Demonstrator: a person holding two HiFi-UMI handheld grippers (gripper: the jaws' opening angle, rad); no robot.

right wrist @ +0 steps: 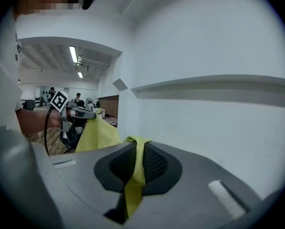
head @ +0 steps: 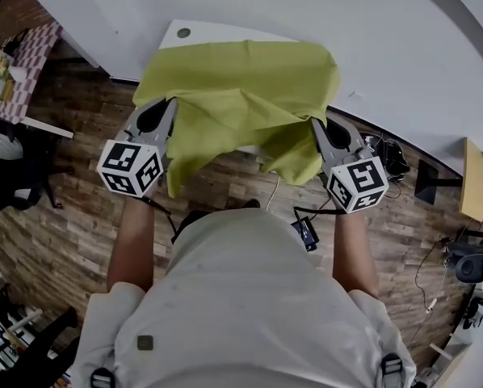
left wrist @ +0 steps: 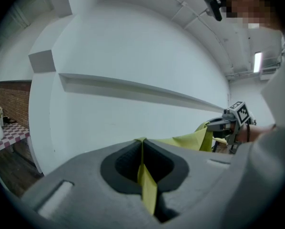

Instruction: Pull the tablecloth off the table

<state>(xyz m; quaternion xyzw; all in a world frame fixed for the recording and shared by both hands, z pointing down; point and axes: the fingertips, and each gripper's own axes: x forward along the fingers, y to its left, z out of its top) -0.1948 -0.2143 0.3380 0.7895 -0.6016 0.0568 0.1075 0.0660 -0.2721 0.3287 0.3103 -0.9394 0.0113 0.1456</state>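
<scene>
Yellow-green fabric tablecloth [head: 241,79] clamped at its edge by L gripper [head: 170,106] & R gripper [head: 317,126], jaws tight. Risk: thin pinch may slip if cloth drags on white tabletop [head: 203,32].

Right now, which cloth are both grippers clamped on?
The yellow-green tablecloth, pinched by the left gripper and right gripper; the red-checked cloth lies untouched at far left.

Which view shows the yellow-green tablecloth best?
The head view: the whole tablecloth shows, partly on the white table, held by the left gripper and right gripper. Each gripper view shows only a pinched strip in its jaws and a fold beyond.
</scene>
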